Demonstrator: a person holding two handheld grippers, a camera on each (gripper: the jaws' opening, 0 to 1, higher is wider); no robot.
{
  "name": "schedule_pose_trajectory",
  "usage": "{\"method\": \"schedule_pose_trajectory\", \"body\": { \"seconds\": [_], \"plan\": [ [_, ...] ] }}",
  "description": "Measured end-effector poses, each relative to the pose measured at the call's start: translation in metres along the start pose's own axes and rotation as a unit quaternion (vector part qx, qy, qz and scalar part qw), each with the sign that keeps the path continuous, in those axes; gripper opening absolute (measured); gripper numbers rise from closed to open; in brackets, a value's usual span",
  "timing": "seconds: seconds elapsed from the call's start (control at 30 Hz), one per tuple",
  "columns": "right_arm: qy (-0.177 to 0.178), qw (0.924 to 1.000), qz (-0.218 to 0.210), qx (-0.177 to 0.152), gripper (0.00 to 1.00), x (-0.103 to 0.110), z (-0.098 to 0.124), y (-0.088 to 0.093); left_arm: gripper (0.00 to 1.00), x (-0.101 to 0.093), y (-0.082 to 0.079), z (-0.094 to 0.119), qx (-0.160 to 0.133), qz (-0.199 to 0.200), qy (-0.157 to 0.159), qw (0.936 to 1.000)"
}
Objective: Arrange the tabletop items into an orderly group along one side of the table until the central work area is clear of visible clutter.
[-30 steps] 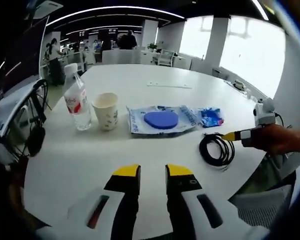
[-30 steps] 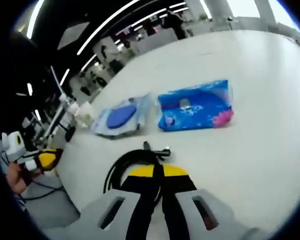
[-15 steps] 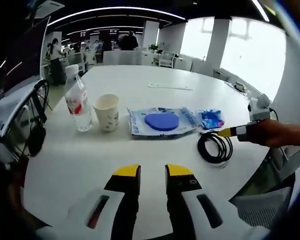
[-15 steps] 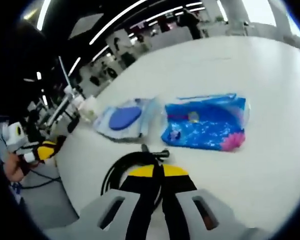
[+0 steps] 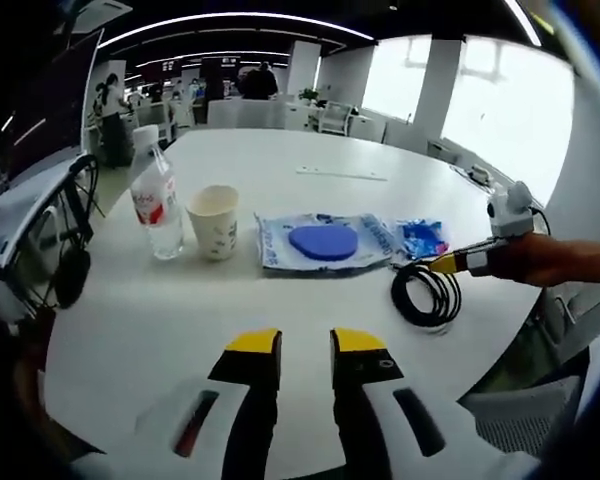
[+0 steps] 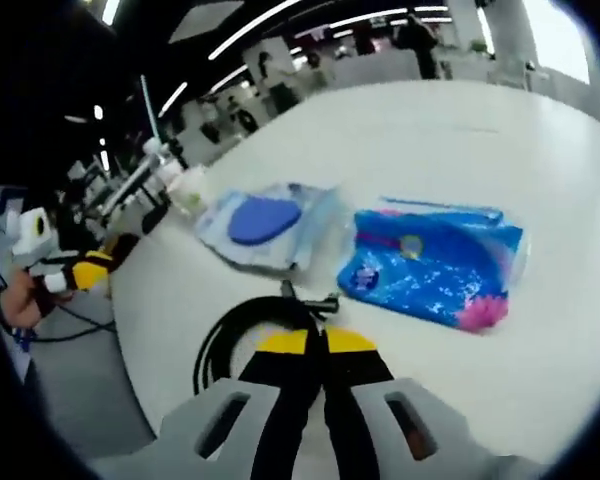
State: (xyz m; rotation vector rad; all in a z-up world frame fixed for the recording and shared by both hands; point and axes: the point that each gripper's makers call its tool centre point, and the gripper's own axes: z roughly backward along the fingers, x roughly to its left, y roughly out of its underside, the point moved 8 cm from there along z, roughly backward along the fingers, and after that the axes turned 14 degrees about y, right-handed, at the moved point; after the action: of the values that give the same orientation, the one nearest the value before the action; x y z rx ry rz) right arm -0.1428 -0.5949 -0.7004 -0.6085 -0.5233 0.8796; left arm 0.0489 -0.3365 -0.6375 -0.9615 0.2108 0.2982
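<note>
While both of my cameras look across the big white table (image 5: 310,150), I see the items strung in a row over its near half. Largest among them is the clear bag with a blue disc inside (image 5: 323,241), lying flat near the middle of the row; in the right gripper view the same bag (image 6: 267,222) sits just beside the blue printed packet (image 6: 435,265), the two close but whether they touch I cannot tell. That packet (image 5: 421,237) lies toward the table's right edge in the left gripper view. The black cable coil (image 5: 428,296) rests on the table near that same edge, in front of the packet. My right gripper (image 6: 314,342) has its jaws pressed together on the coil's near loop (image 6: 242,328), so it grips the cable; from the left gripper view I see it (image 5: 446,264) reaching in over the right edge. At the row's left end the water bottle (image 5: 155,199) stands upright with the paper cup (image 5: 213,222) just beside it, also upright. My left gripper (image 5: 305,345) hovers over the near edge, jaws a narrow gap apart and holding nothing.
</note>
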Motion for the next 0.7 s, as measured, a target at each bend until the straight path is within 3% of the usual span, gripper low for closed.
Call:
{"method": "schedule_pose_trajectory", "body": {
  "seconds": [0.13,0.37,0.7],
  "plan": [
    [-0.006,0.9997,-0.026,0.001,0.02,-0.003,0.0,0.002,0.18,-0.001,-0.003,-0.004,0.007,-0.008,0.002,0.9999],
    [-0.003,0.9996,-0.026,0.004,0.06,-0.005,0.001,0.0,0.18,0.0,-0.014,-0.008,-0.008,-0.005,0.0,1.0],
    [0.011,0.9997,-0.016,-0.013,0.13,-0.017,0.023,-0.006,0.19,0.013,-0.023,-0.004,-0.017,-0.005,-0.004,0.9998]
  ]
}}
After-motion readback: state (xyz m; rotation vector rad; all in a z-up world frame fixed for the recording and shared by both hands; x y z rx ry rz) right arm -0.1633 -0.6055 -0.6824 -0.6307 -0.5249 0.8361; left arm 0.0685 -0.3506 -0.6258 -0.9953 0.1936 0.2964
